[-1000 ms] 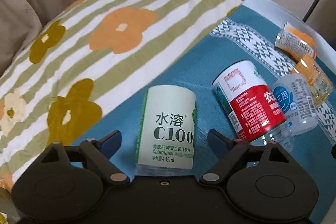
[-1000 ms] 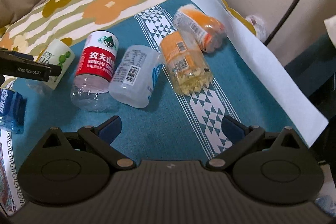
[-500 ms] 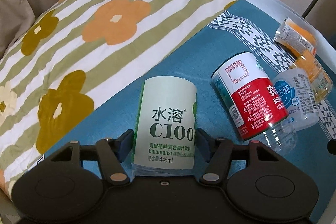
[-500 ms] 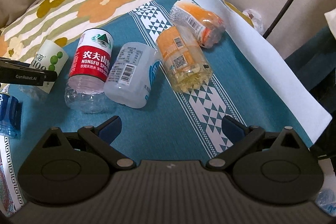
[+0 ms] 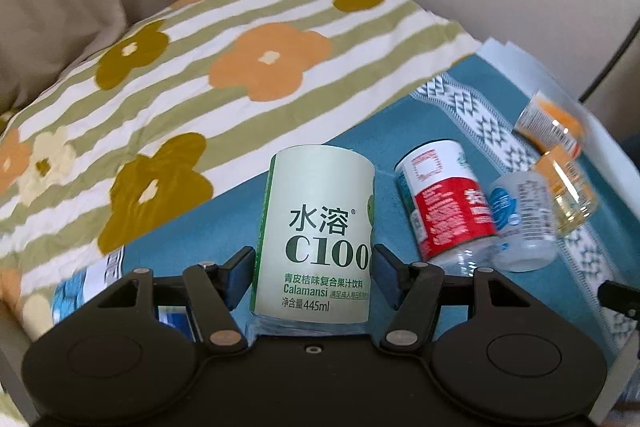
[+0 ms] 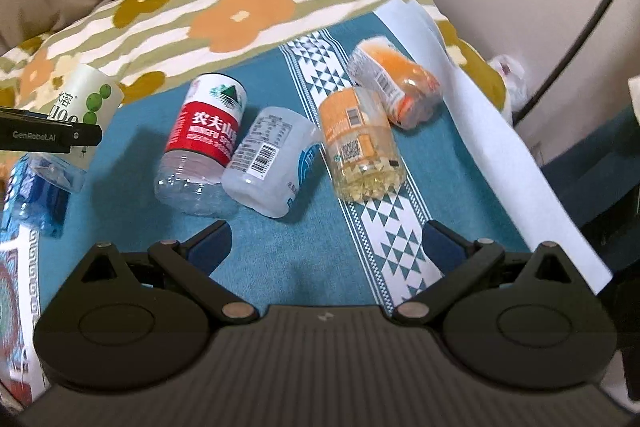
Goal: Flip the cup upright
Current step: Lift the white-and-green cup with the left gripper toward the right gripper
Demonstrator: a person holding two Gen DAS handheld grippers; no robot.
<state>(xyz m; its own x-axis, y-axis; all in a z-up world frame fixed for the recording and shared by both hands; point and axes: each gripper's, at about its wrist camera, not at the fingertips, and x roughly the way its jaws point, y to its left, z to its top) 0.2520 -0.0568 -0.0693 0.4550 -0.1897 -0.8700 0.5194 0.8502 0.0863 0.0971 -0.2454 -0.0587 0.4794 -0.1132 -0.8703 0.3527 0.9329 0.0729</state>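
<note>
Between the jaws of the left gripper (image 5: 314,269): the pale green C100 cup (image 5: 316,239), a cut-off drink bottle with its label still on. Both blue pads press its sides, so the jaws are clamped on it. It sits at the near left of the teal cloth (image 6: 304,239); from the pictures alone I cannot tell whether it is lifted or touching. Open end points away from the camera, clear base toward the gripper body.

Right wrist view shows the same cup (image 6: 86,103) at far left, with the left gripper (image 6: 48,136) crossing in front of it as a black bar.

Right gripper (image 6: 326,249) hovers over the cloth, jaws wide, nothing between them.

Others on the cloth, all lying on their sides:
- red Nongfu Spring cup (image 6: 204,143), just right of the green one, clear base toward the near edge.
- frosted white cup (image 6: 272,163), touching the red one on its right.
- orange-label cup (image 6: 360,143), on the patterned white band.
- second orange cup (image 6: 396,83), farther back, beside a white paper strip (image 6: 492,147).
- blue-label cup (image 6: 34,195), at the near left edge.

Far left, a striped floral blanket (image 5: 192,87) runs under the cloth's edge.
</note>
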